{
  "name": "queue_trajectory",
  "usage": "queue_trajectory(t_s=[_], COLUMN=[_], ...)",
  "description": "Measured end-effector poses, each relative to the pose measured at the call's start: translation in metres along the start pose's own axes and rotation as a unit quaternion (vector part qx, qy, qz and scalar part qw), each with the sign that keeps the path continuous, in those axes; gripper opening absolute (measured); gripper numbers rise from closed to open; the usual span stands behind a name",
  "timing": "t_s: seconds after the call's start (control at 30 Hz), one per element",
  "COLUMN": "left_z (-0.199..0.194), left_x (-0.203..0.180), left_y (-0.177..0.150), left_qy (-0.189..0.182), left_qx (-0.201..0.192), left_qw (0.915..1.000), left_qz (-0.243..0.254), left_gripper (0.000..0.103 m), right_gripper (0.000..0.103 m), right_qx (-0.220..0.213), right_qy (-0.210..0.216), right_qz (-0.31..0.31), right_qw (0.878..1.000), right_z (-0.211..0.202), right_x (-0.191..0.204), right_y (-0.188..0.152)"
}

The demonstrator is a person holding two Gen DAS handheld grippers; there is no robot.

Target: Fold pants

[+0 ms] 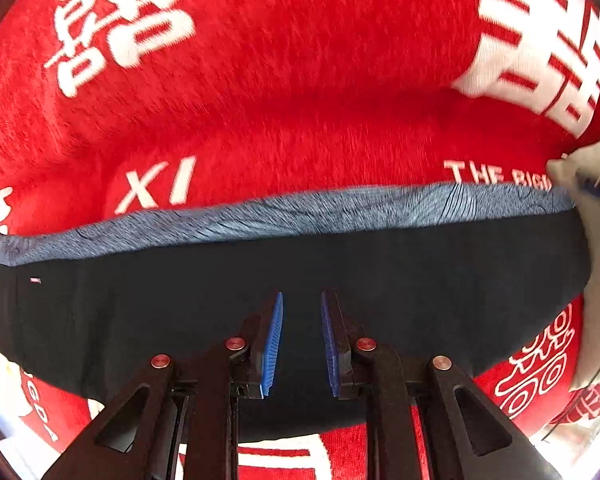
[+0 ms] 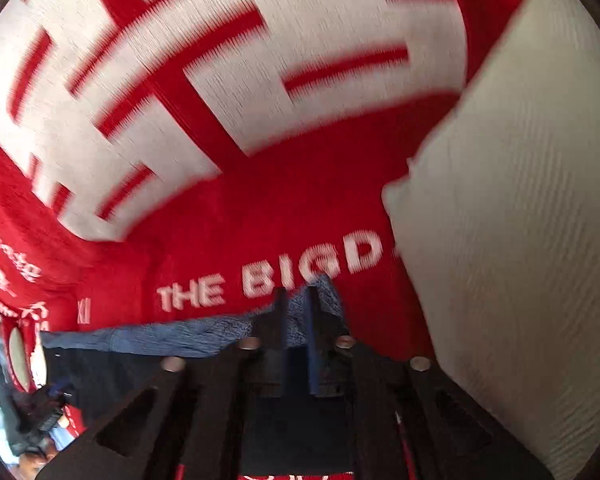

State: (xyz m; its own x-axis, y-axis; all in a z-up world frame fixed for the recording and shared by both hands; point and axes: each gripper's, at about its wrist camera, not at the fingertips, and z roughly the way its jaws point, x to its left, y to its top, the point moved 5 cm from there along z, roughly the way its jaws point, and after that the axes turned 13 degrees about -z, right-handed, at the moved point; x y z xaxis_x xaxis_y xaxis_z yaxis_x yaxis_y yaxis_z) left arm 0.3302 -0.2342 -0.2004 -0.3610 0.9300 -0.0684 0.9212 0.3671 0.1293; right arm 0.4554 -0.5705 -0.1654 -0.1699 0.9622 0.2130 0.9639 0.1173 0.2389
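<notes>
Pants [image 1: 284, 280] flat on the red blanket [image 1: 284, 92], long axis crosswise to both sets of fingers.

Grey-blue waistband [image 1: 284, 214] just beyond the left gripper [image 1: 301, 300], jaws apart and empty above dark cloth. Right gripper [image 2: 296, 300] nearly closed, pinching the waistband's right end, beside a cream pillow [image 2: 512, 248].

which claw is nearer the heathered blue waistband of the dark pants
Right. The right claw is closed on the heathered blue waistband at one end; the left claw hangs open over the dark pants, short of the band.
</notes>
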Motion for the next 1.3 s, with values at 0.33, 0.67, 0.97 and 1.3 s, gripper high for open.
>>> queue_trajectory(t_s=[0.33,0.67,0.97,1.3], left_z=[0.036,0.023,-0.014,-0.016], left_x=[-0.056,-0.050,0.033,0.226], left_y=[-0.008,-0.008,-0.002,0.007], left_qy=[0.008,0.026,0.050,0.127], left_qx=[0.008,-0.010,-0.041,-0.056], left_qw=[0.9993,0.9992,0.9975,0.9863], left_qz=[0.035,0.027,-0.028,-0.088], left_gripper=[0.022,0.072,0.072,0.072], right_gripper=[0.021,0.004,0.014,0.045], right_qx=[0.025,0.045,0.063,0.071], right_qy=[0.029,-0.046,0.008,0.130], right_qz=[-0.072,-0.016,-0.089,-0.087], right_qw=[0.997,0.998,0.994,0.985], right_z=[0.004,0.056,0.061,0.081], right_x=[0.057,0.018,0.138,0.311], right_y=[-0.021,-0.024,-0.047,-0.127])
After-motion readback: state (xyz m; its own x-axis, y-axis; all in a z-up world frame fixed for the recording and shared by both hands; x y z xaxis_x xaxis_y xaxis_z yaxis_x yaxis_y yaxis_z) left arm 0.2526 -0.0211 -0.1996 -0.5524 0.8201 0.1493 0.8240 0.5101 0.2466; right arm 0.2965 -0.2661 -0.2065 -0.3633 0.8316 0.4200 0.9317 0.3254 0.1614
